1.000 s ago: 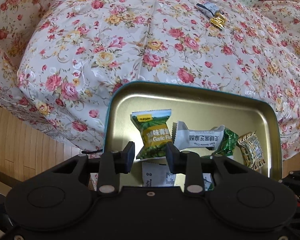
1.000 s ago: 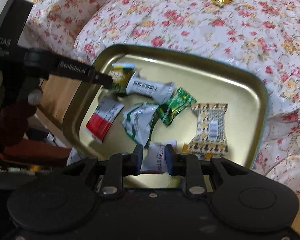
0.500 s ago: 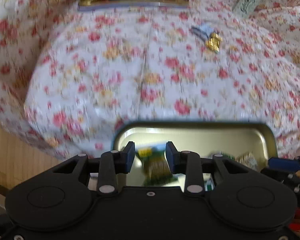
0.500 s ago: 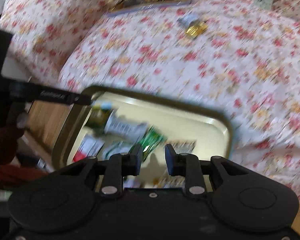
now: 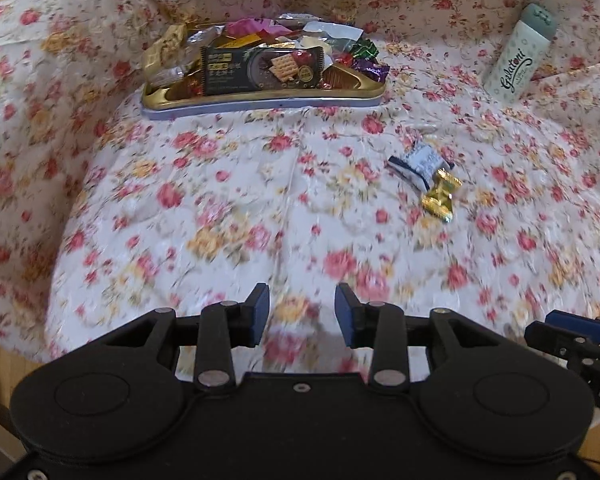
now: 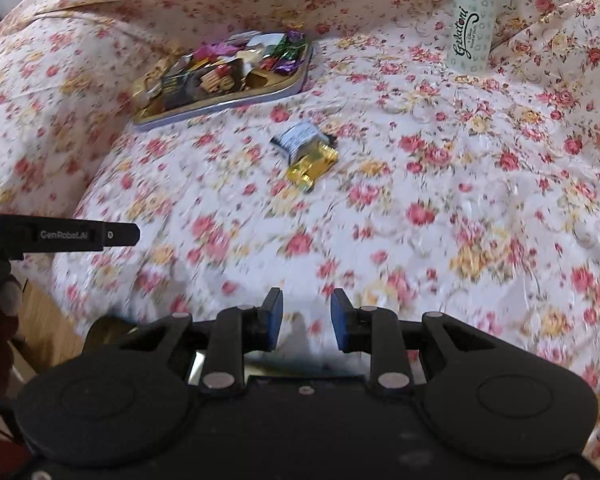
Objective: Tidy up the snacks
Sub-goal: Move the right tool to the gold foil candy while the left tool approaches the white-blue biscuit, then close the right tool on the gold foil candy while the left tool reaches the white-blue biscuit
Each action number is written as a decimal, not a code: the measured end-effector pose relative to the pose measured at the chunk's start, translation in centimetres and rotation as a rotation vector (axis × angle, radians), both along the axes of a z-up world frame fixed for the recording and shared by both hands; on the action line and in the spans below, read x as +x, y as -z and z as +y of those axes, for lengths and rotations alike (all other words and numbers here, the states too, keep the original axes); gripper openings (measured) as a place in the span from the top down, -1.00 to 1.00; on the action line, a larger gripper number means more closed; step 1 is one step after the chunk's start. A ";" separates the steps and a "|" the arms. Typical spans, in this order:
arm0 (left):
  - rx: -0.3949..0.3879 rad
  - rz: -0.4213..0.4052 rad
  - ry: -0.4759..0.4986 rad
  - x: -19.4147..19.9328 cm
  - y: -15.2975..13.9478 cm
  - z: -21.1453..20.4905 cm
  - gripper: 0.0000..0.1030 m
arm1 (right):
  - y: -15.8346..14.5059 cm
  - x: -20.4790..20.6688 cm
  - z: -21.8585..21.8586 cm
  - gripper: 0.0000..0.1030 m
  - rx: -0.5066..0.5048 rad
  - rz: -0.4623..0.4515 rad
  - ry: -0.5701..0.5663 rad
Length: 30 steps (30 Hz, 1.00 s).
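On the floral bedspread [image 5: 220, 208], two loose candies [image 5: 428, 178]; left gripper [image 5: 302, 314] opening, empty; right gripper [image 6: 306, 318] narrow, empty: approach the gold wrapper squarely

Two loose snacks lie on the flowered bedspread [image 5: 260, 200]: a dark blue-and-white wrapper [image 5: 418, 162], crumpled, and a shiny gold wrapper [image 5: 440, 196] touching its near end, both flat. Farther back sits a shallow gold tray [image 5: 260, 98] with a bluish rim, heaped with wrapped sweets, a dark cracker packet [image 5: 260, 68] lying flat across the front.
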<state>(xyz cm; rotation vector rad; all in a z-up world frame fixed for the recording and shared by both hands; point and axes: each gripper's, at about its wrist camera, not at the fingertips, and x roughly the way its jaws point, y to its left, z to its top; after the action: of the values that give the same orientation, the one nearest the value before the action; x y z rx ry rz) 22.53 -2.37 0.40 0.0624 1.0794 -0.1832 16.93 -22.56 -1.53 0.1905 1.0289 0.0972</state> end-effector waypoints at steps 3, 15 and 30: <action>-0.003 0.016 0.005 1.5 0.9 -0.9 0.10 | 0.8 1.8 -0.1 0.45 -0.009 0.004 0.020; 0.027 0.058 -0.017 5.6 4.4 -1.6 0.09 | 2.3 7.4 -0.2 0.45 0.000 -0.022 0.084; 0.006 0.021 -0.008 5.6 5.7 -0.6 -0.14 | 4.2 14.1 -0.2 0.45 0.087 0.024 0.174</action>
<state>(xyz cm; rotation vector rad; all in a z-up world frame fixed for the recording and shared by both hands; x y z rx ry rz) 28.14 -3.00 -5.33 0.0615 1.1013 -0.1732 31.01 -22.77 -5.69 0.3601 1.0288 -0.0179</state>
